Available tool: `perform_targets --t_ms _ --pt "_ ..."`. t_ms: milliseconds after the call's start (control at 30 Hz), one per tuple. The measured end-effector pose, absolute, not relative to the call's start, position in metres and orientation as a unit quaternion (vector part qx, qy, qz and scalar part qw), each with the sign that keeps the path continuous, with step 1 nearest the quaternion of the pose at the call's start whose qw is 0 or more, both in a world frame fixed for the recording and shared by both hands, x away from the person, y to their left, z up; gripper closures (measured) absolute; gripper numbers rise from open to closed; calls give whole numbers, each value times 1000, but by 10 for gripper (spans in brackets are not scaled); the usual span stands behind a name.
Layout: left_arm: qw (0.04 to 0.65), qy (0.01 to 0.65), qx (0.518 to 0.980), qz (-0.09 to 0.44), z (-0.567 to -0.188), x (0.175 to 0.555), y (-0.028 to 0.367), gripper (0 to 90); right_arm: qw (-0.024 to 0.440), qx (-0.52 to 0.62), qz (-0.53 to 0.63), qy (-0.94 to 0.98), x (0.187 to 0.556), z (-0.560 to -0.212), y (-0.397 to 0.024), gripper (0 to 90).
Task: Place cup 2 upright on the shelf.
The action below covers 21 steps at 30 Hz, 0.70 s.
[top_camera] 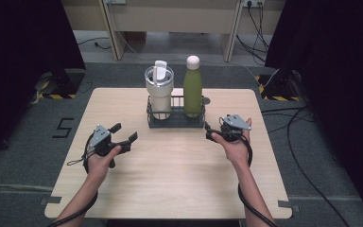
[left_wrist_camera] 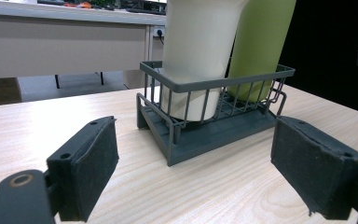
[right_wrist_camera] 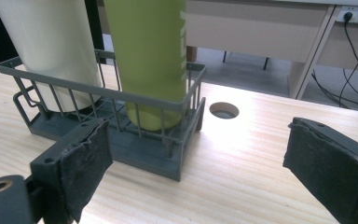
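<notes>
A dark grey wire basket [top_camera: 176,124] stands at the back middle of the wooden table [top_camera: 170,175]. Upright inside it are a cream tumbler [top_camera: 159,92] with a lid and straw on the left and a green bottle [top_camera: 193,87] with a pale cap on the right. My left gripper [top_camera: 124,132] rests in a hand left of the basket, open and empty, its jaws facing the basket [left_wrist_camera: 205,140] and tumbler [left_wrist_camera: 200,46]. Just beside the basket's right end, my right gripper [top_camera: 209,132] is open with nothing between its pads; ahead of it rise the green bottle [right_wrist_camera: 149,51] and basket [right_wrist_camera: 135,154].
A round cable hole [right_wrist_camera: 224,110] is cut in the table just behind the basket's right end. Desk legs, cables and dark curtains lie beyond the table's far edge. Bare wood stretches in front of the basket between the two hands.
</notes>
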<state>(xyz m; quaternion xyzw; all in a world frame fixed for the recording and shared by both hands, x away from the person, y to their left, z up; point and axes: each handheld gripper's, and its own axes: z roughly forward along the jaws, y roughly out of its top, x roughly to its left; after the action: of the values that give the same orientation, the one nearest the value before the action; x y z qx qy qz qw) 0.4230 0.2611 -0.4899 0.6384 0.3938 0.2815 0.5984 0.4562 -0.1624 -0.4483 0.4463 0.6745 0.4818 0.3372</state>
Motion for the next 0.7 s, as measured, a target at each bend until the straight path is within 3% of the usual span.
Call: perform_targets --t_ms 700 --pt "598 395 638 282 -490 423 262 141 345 468 474 661 431 -461 -195 76"
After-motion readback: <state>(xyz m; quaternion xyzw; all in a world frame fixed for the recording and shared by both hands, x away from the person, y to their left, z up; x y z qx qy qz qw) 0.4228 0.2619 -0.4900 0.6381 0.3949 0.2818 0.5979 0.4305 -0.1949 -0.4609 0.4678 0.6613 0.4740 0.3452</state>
